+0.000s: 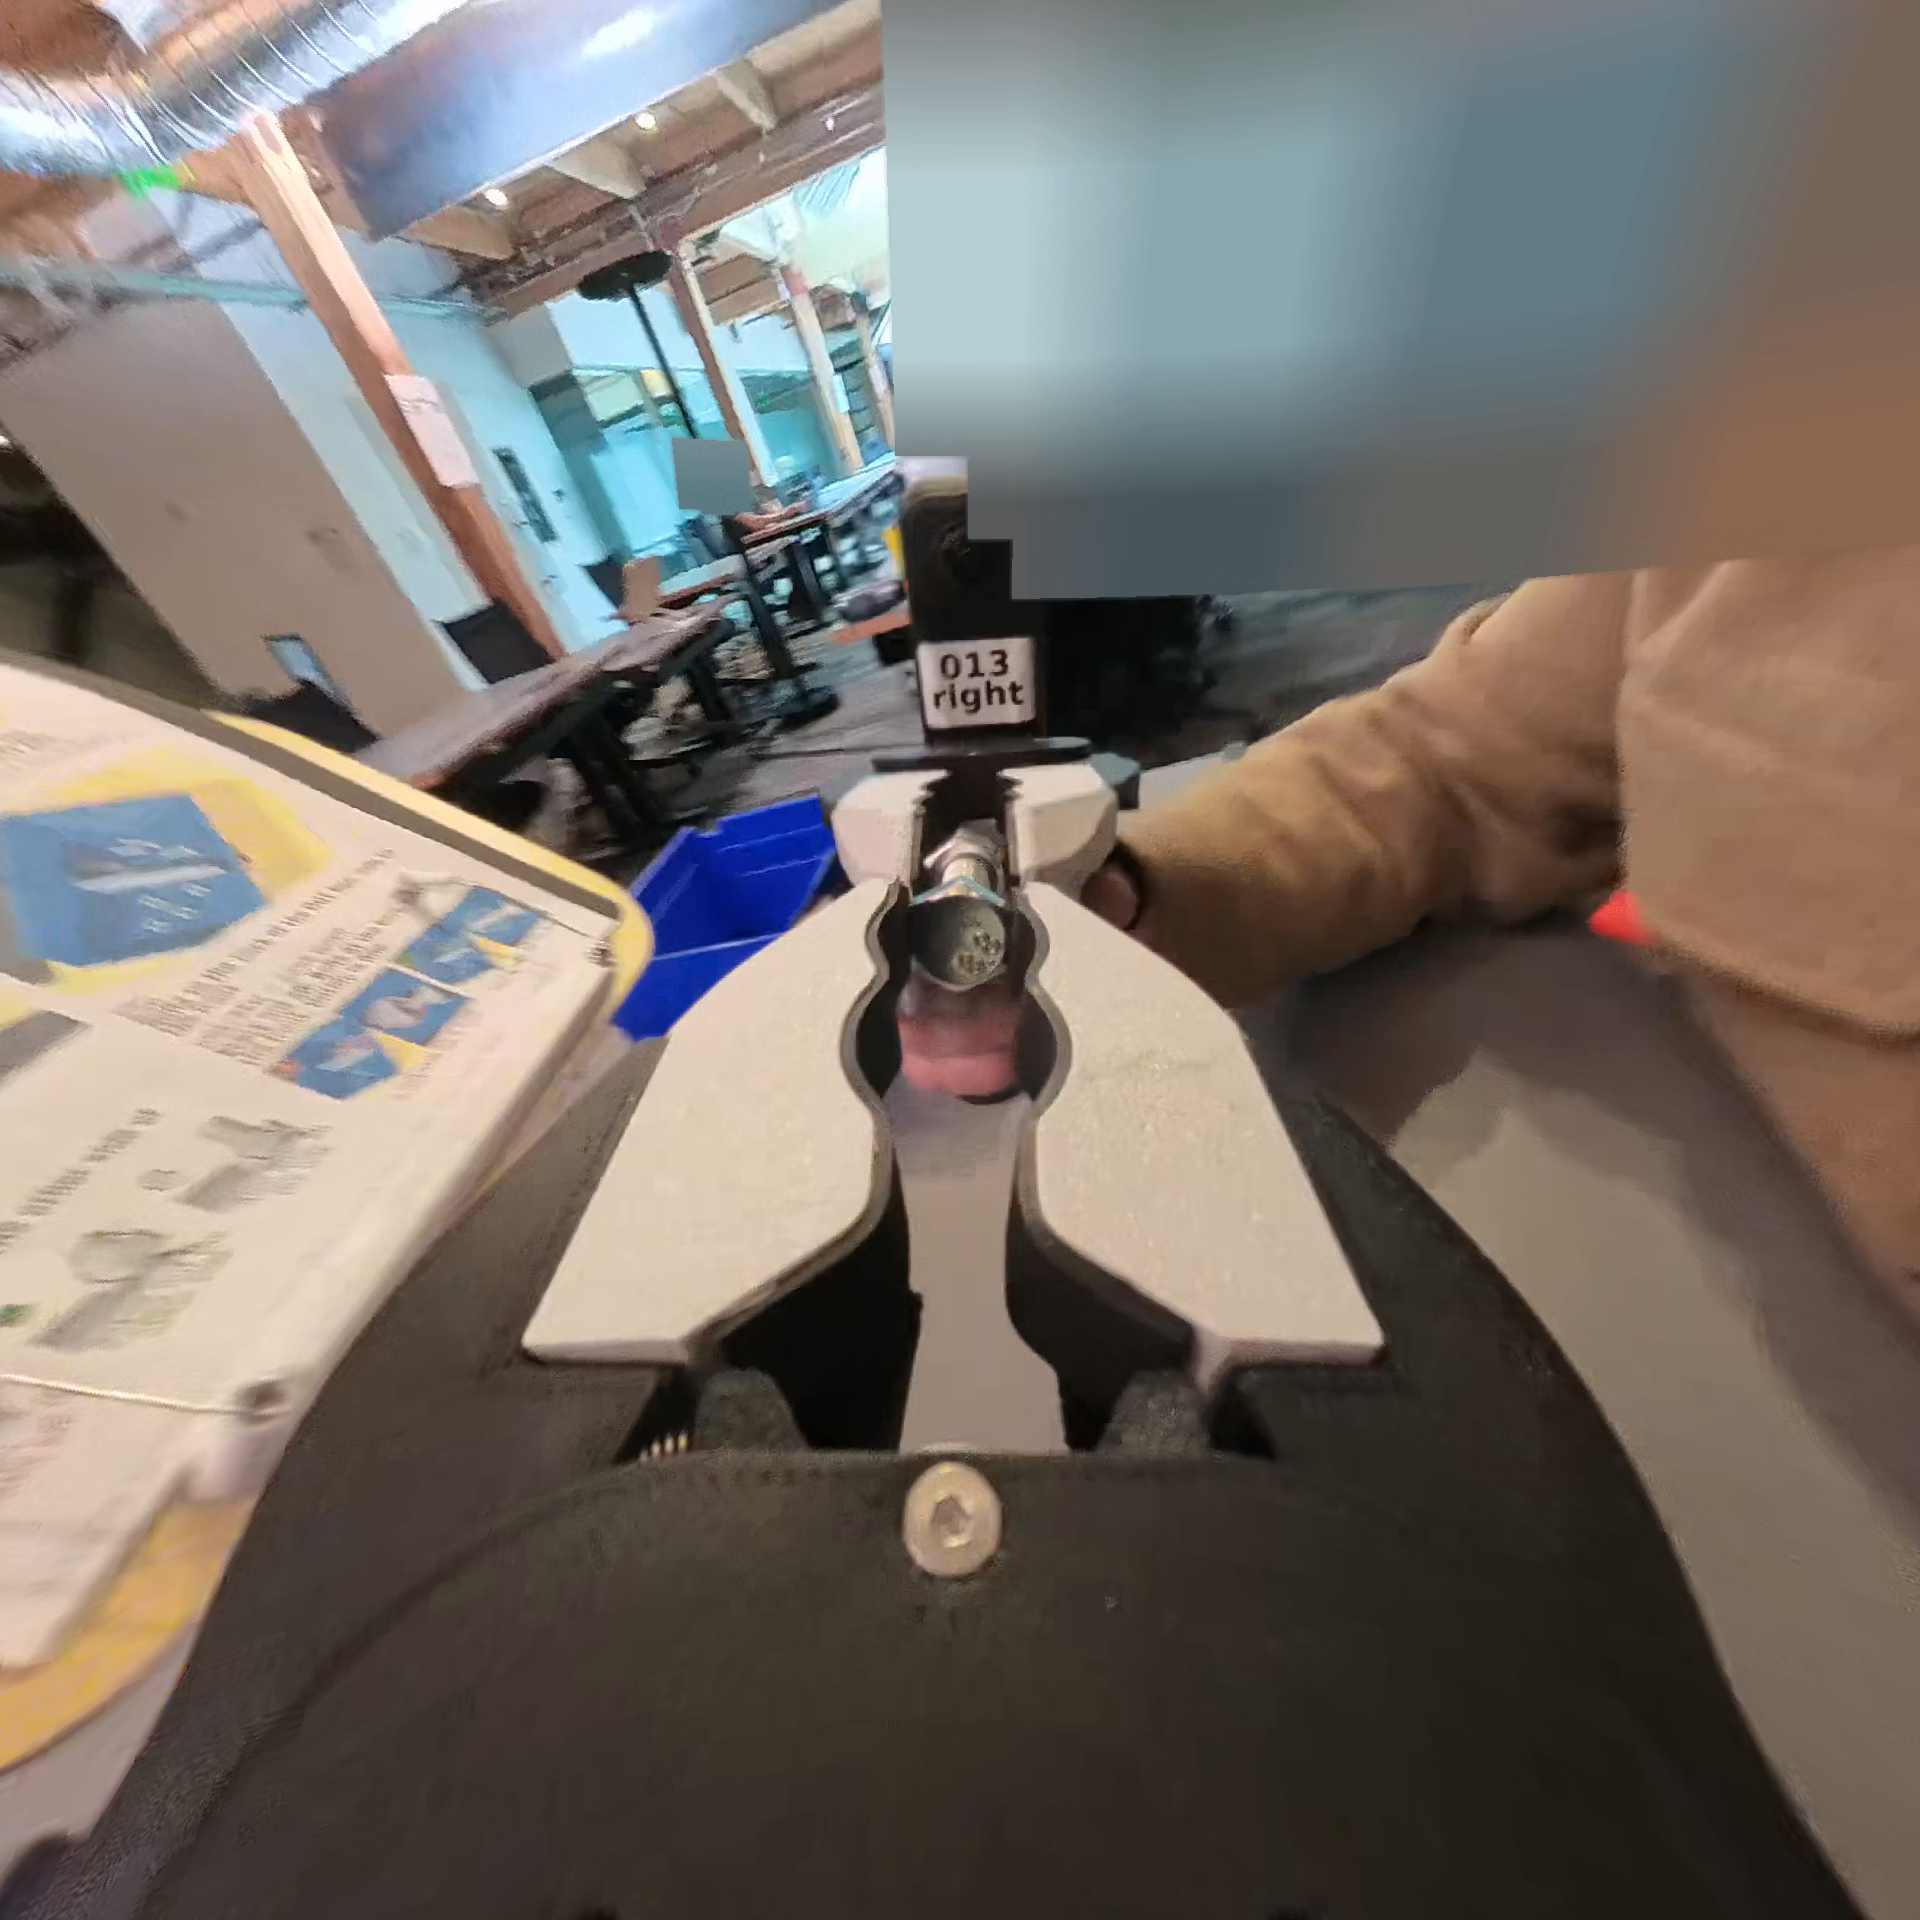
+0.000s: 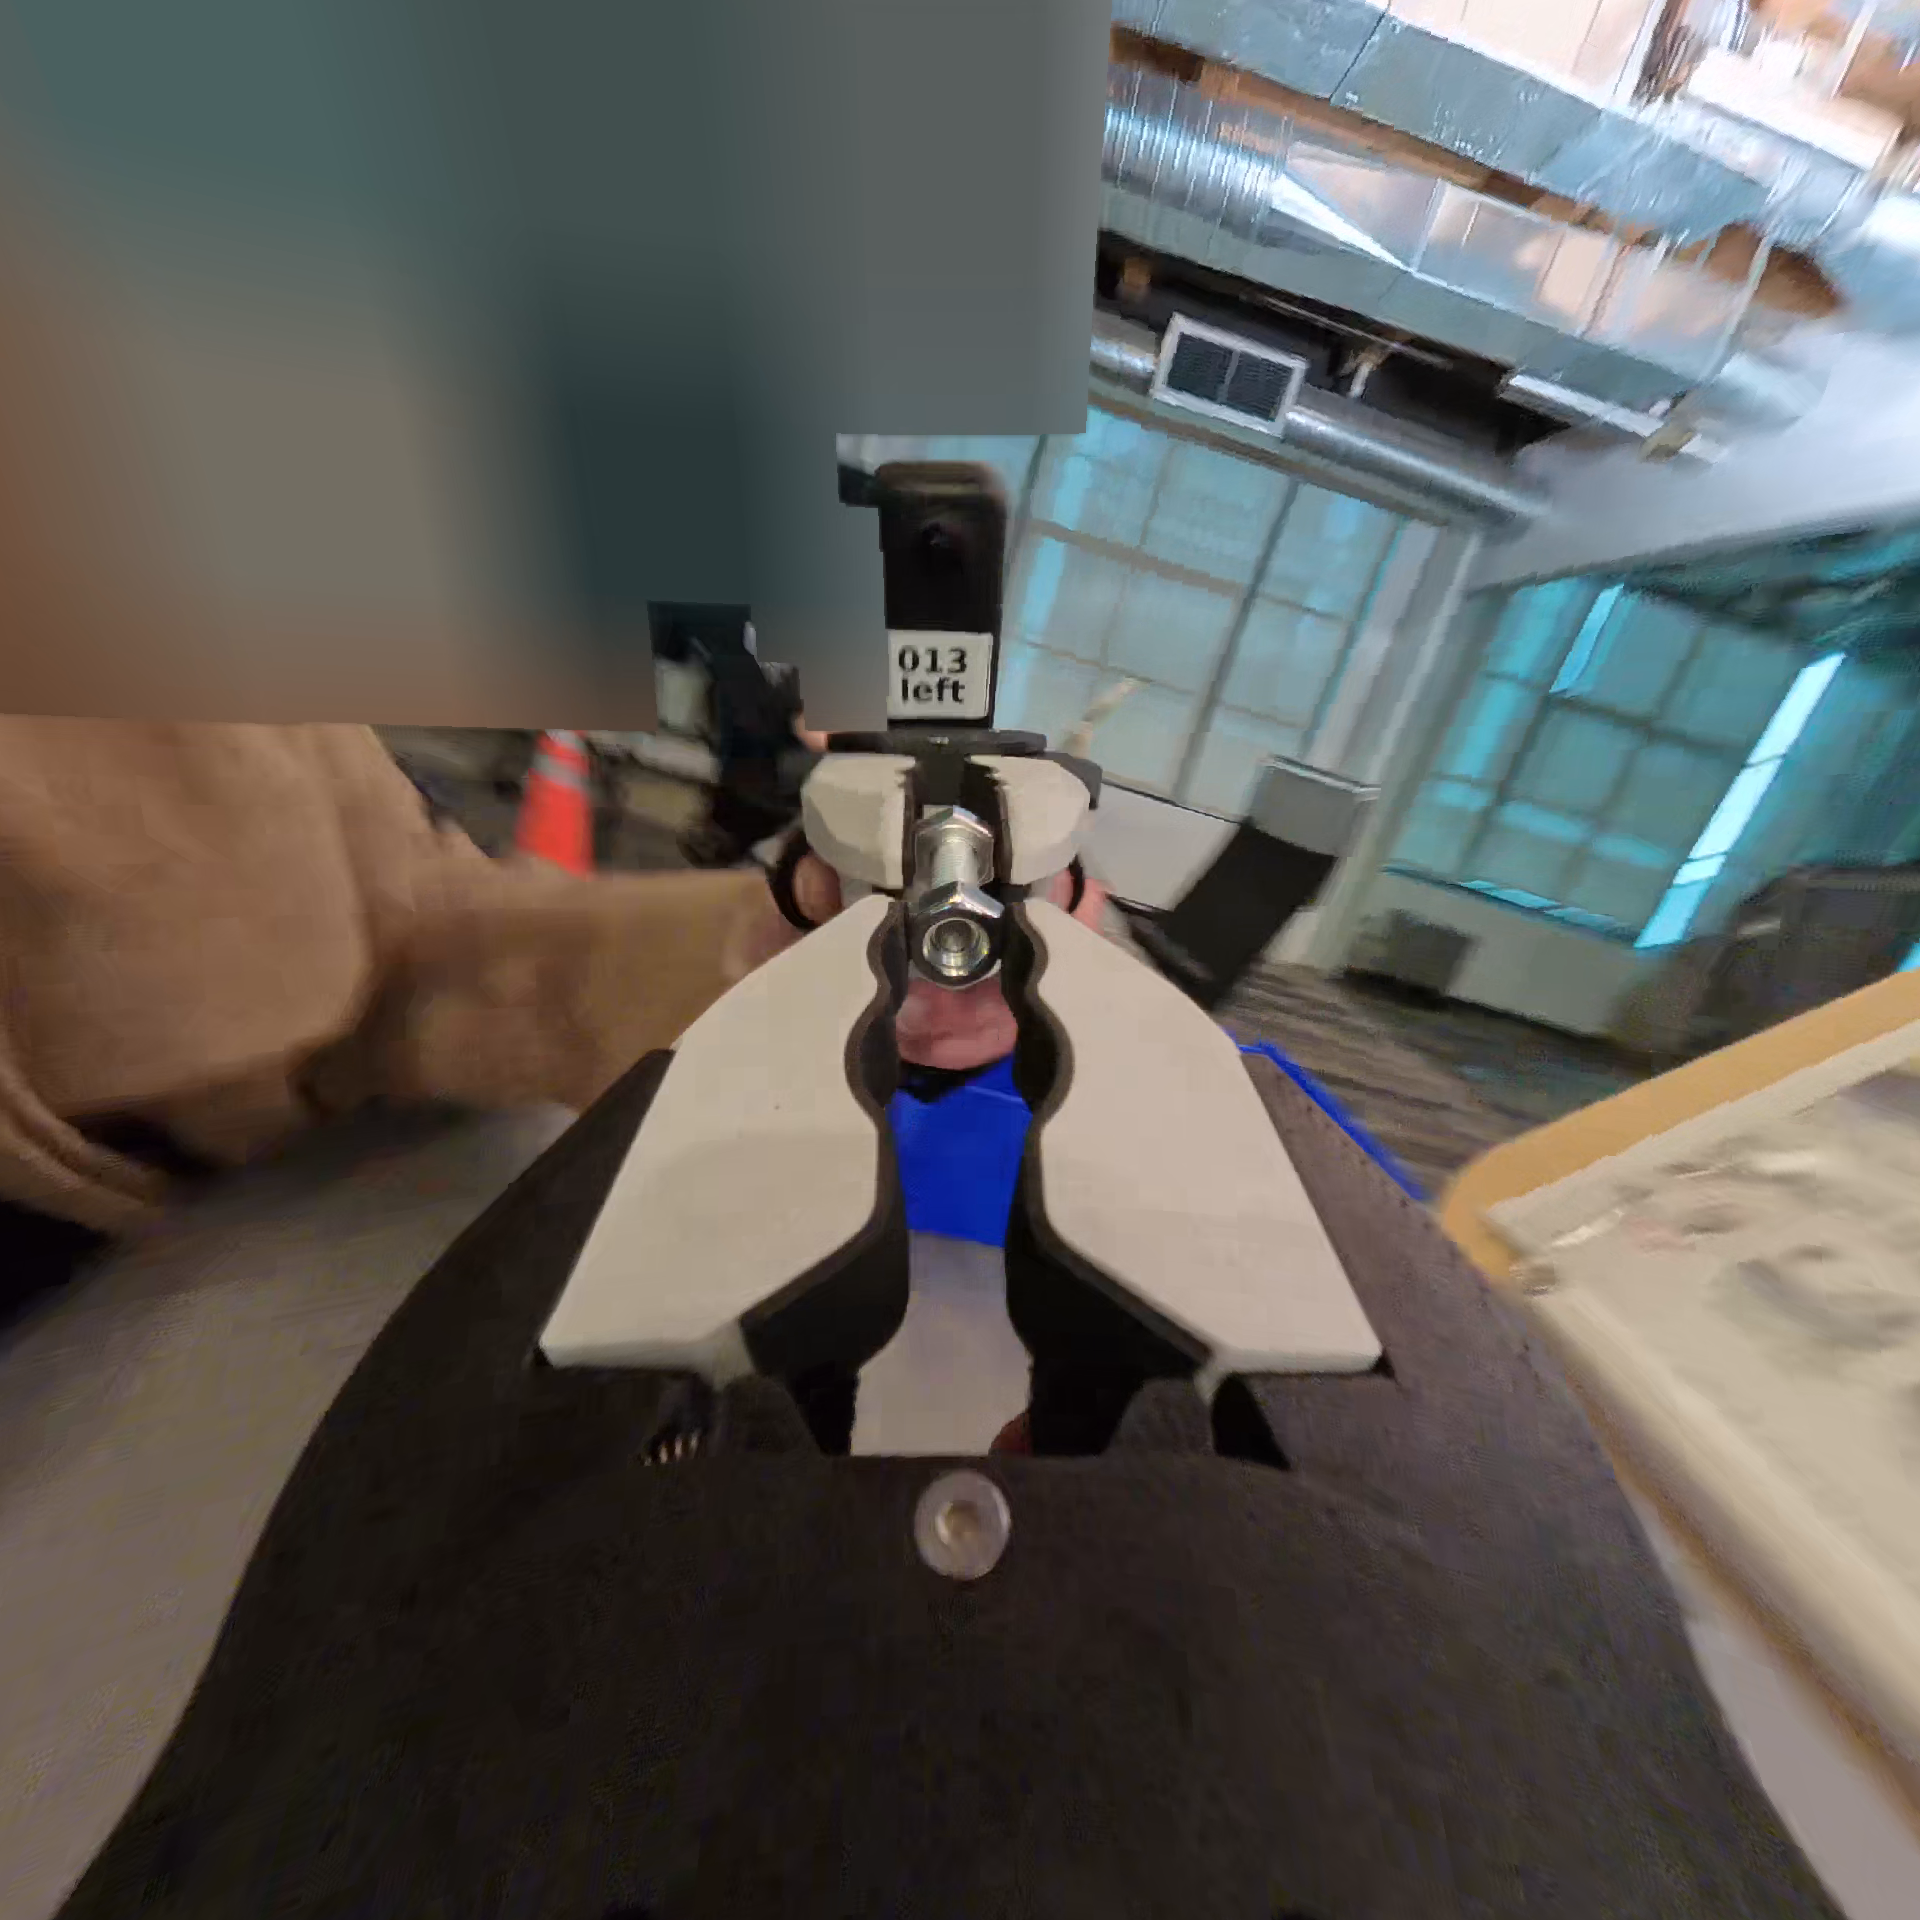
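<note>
- Two grippers, one bolt. The left gripper (image 1: 956, 920) has its pale grey fingers pinched nearly together on the hex head of a silver steel bolt (image 1: 961, 951), which sits in the scalloped notch by the tips.
- The right gripper (image 2: 951, 914) comes at the bolt from the opposite end, head-on, and is clamped just as tight on a shiny hex nut (image 2: 954, 940) on the thread. A second nut (image 2: 940, 831) sits further along, towards the left one.
- My take: both grips look square, with flats in the notches and the tools in line along the bolt, so nothing should cock sideways.
- The fingers are matte and grainy with black rubbery liners, against smooth, bright metal.
- Below the bolt there's a glossy blue plastic bin (image 1: 727, 904) on a flat grey tabletop (image 1: 1558, 1143).
- Off to one side of the bolt is a printed paper sheet on a yellow-rimmed board (image 1: 260, 1039). On the other side is a soft tan sleeve (image 1: 1351, 831).
</note>
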`<state>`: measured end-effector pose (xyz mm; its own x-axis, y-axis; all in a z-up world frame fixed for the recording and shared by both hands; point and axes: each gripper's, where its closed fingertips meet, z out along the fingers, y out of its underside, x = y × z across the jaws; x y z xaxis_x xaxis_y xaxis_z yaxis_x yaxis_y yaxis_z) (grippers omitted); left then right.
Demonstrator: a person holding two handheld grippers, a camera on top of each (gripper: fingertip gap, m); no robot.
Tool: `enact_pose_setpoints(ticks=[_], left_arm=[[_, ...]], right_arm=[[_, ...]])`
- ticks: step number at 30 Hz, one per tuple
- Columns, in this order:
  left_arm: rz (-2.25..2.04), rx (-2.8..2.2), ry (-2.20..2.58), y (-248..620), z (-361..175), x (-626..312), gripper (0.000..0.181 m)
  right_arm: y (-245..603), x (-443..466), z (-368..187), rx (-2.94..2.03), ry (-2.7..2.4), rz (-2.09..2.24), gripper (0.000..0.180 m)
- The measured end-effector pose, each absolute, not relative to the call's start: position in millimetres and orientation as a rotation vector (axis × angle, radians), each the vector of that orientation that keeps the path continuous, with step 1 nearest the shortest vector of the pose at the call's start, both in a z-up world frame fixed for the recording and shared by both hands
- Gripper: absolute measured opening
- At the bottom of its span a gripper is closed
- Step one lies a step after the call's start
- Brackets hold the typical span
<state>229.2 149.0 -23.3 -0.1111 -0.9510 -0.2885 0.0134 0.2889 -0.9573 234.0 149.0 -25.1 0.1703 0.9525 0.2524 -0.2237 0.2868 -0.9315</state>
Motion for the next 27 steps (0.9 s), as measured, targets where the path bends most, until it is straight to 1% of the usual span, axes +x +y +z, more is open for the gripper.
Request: enact_pose_setpoints(ticks=[6,9,17,18,21,23,27], left_arm=[[-1.566,-1.038,1.307,151,-32,232,0.017],[-1.697,-1.056,1.275,151,-37,234,0.017],[-1.819,-1.059,1.292,146,-42,235,0.017],[-1.834,-1.069,1.285,147,-44,236,0.017],[-1.859,-1.056,1.268,147,-41,236,0.017],[-1.803,-1.040,1.287,147,-41,236,0.017],[-1.827,-1.011,1.290,144,-36,234,0.017]], right_arm=[[148,237,-31,-0.759,-1.278,0.337,0.018],[147,238,-36,-0.680,-1.372,0.048,0.018],[141,239,-42,-0.503,-1.476,-0.410,0.018],[142,239,-43,-0.498,-1.483,-0.433,0.018],[141,239,-41,-0.551,-1.448,-0.290,0.018],[140,239,-40,-0.573,-1.431,-0.221,0.018],[136,237,-36,-0.583,-1.410,-0.177,0.018]])
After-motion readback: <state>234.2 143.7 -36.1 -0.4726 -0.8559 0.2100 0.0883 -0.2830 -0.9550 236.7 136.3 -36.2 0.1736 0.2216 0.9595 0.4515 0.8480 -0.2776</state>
